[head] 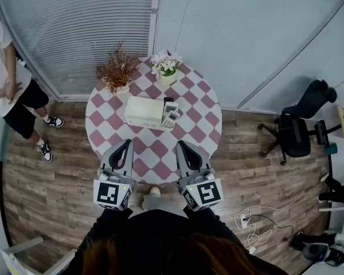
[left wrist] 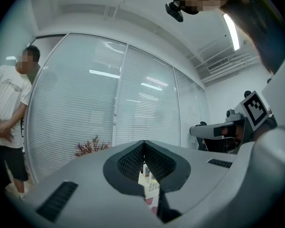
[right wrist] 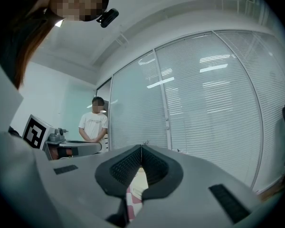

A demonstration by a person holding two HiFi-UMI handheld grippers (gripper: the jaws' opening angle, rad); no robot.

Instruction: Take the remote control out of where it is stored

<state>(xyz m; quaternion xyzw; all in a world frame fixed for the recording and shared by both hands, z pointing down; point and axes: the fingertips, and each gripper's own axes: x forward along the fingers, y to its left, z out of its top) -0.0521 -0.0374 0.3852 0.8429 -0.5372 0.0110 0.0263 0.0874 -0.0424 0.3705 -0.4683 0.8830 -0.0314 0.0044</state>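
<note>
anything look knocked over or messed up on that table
Nothing stands out. The cream box sits squarely on the checked table, the remotes rest tucked against its right end, and the dried plant and white flowers at the far edge stand upright. Nothing looks spilled.

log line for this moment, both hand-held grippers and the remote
left hand-held gripper: shut, empty | right hand-held gripper: shut, empty | remote control: at storage box on table, untouched
</note>
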